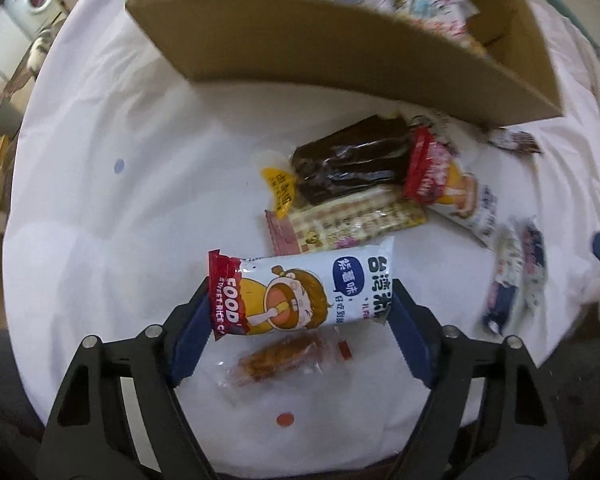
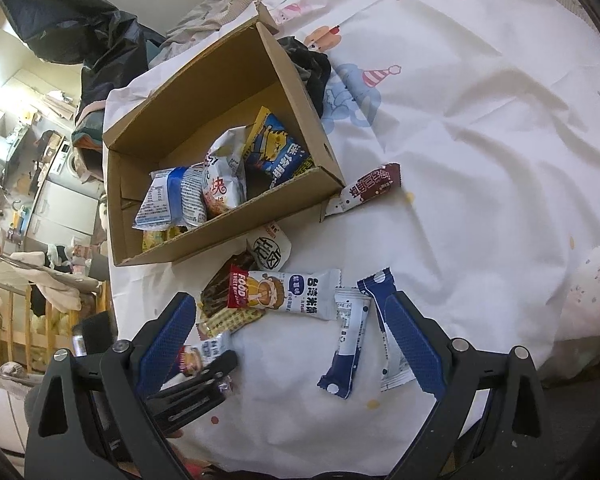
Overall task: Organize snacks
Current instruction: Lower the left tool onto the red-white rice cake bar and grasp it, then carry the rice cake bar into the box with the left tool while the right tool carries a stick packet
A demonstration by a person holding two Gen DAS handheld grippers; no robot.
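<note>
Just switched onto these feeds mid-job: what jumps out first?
In the left wrist view, the left gripper holds a white rice cake packet with a red end and a cartoon child, lying crosswise between its blue fingers. Beyond it, the open cardboard box already holds several snack bags. Loose snacks lie on the white sheet before the box, two blue-and-white packets among them, ahead of the open right gripper.

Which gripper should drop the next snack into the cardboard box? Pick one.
Left. The left gripper already has the rice cake packet between its fingers, facing the cardboard box; the right gripper is open and empty.
</note>
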